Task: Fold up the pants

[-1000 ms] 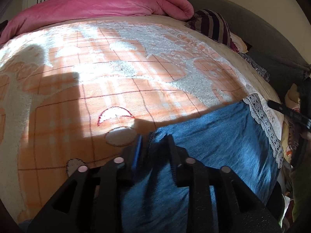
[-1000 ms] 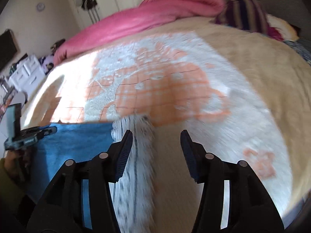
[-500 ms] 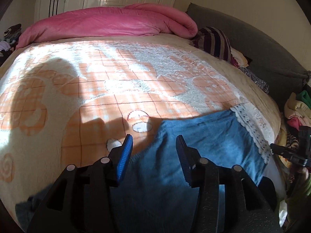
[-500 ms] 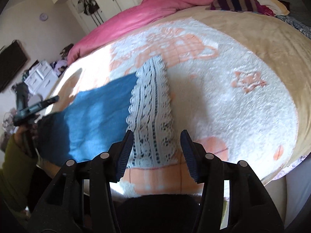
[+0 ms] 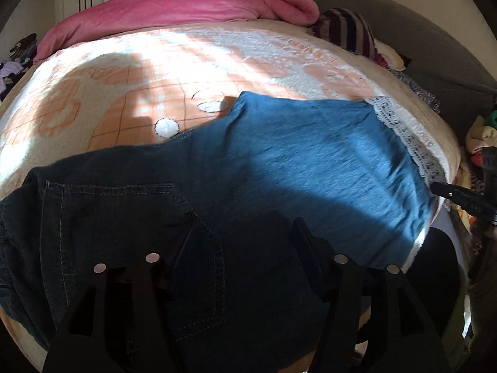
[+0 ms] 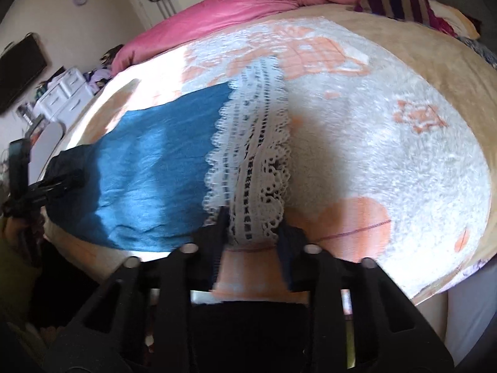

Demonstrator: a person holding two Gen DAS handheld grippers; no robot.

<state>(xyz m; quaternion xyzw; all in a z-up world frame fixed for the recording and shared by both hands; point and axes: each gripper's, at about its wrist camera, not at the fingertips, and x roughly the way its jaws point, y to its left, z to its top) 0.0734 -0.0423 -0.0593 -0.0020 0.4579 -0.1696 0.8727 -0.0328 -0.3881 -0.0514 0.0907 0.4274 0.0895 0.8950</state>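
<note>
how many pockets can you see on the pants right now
1: a stitched pocket on the dark waist end of the pants, just ahead of the left gripper. Others may be hidden underneath.

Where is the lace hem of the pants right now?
In the right wrist view the lace hem lies centre frame on the blanket, at the pants' right end, between the right claw's open fingers.

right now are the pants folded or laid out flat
Laid out flat: the pants stretch along the bed, back pocket showing, lace hem at the far end.
</note>
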